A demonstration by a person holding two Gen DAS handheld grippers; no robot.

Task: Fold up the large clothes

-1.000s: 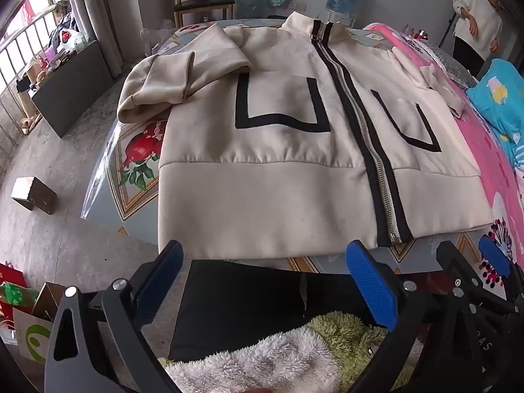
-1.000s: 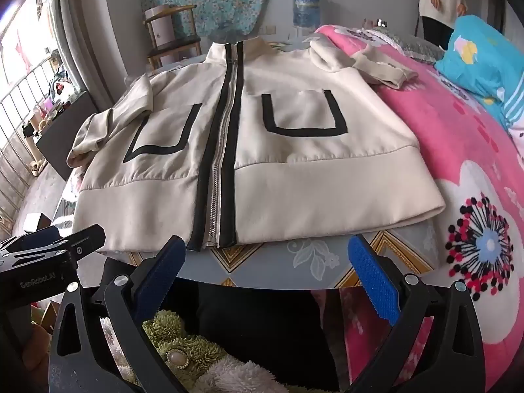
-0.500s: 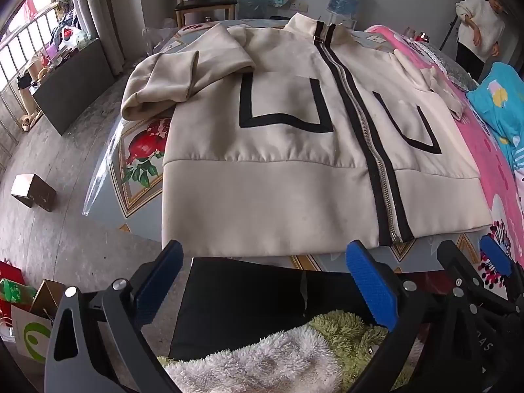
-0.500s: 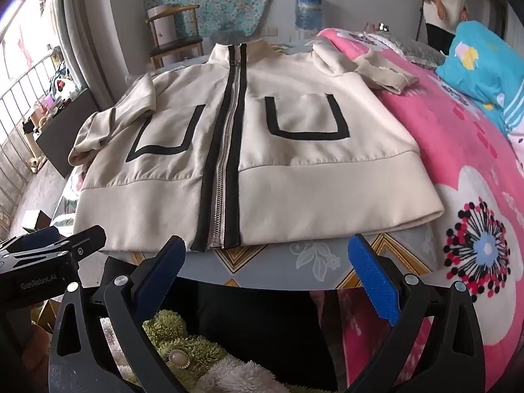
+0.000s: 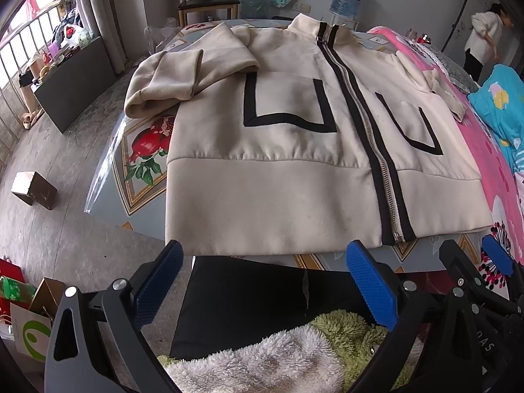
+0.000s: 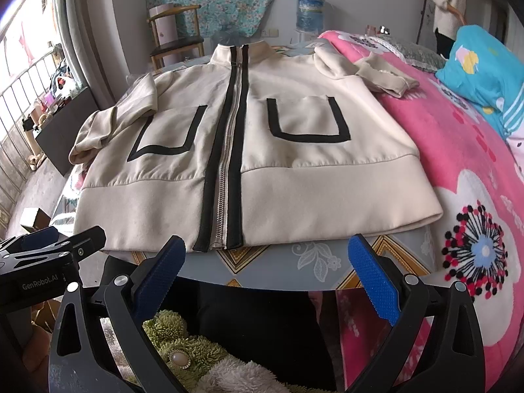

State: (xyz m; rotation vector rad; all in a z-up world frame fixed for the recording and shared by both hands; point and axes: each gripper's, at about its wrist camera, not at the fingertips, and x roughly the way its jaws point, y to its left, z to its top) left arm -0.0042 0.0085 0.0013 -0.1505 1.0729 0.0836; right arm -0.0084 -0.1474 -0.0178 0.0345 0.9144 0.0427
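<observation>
Since both tongs, left tongs (image 5: 263, 275) and right tongs (image 6: 267, 270), have crept closer (wide open, empty), the jacket (image 5: 294, 163) on the desk (image 6: 278, 265) remains unfolded.

1. Illumination: daylight enters from the window (image 5: 23, 42) far left of both grippers; brightness is even, slightly overexposed there.
2. Shadows: soft, beneath the jacket (image 5: 294, 150) hem ahead of the fingers.
3. Glare: on the clear plastic sheet (image 5: 104, 163), ahead-left.
4. Distortion: strong fisheye bending, dark corners.
5. Focus: sharp throughout.
</observation>
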